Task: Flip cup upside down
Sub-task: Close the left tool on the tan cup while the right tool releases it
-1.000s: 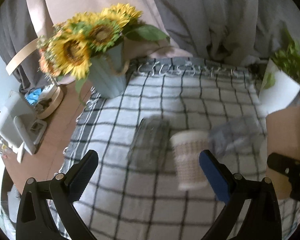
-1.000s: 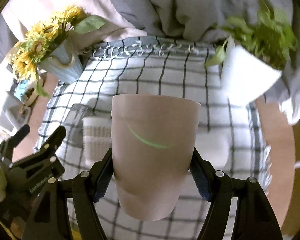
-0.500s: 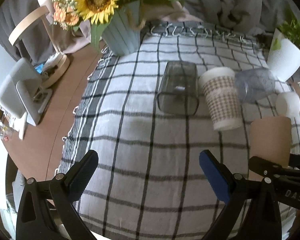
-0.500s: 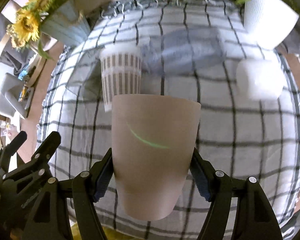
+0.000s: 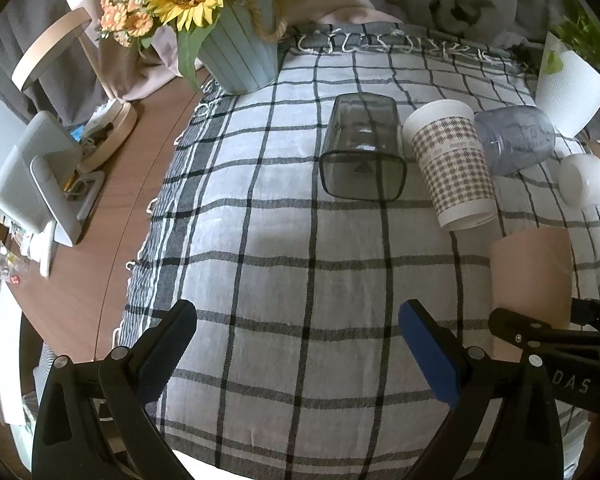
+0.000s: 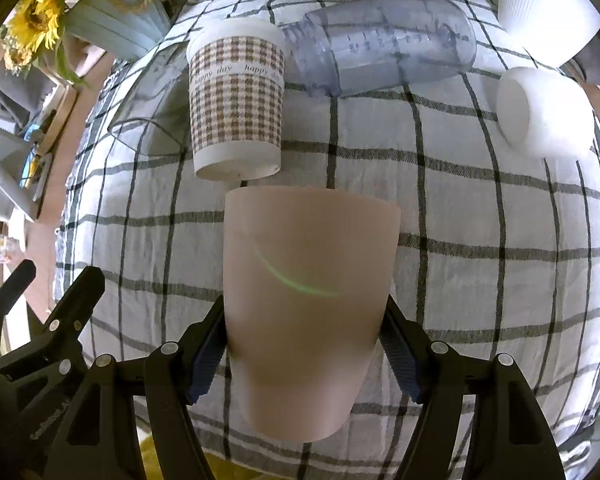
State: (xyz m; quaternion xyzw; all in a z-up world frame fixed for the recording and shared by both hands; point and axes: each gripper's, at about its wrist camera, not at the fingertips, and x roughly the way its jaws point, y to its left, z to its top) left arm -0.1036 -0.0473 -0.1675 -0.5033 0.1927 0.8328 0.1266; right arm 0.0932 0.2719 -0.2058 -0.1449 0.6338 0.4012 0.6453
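Observation:
My right gripper (image 6: 304, 356) is shut on a plain pink cup (image 6: 308, 304), gripping its narrow end, with the wide rim pointing away from the camera, over the checked cloth (image 6: 480, 280). The same pink cup (image 5: 532, 276) shows at the right of the left wrist view, held by the right gripper's black fingers (image 5: 548, 336). My left gripper (image 5: 300, 344) is open and empty above the cloth's front part (image 5: 280, 280). The left gripper's fingers (image 6: 60, 320) show at the lower left of the right wrist view.
Behind the pink cup, a houndstooth paper cup (image 6: 236, 108), a clear grey glass (image 5: 360, 152), a bluish plastic bottle (image 6: 380, 56) and a small white cup (image 6: 540, 116) lie on the cloth. A sunflower pot (image 5: 240, 52) and a white planter (image 5: 568, 88) stand at the back.
Both grippers have risen and tilted down over the table, so the cups on the cloth now show from above. The pink cup stays gripped in the right gripper.

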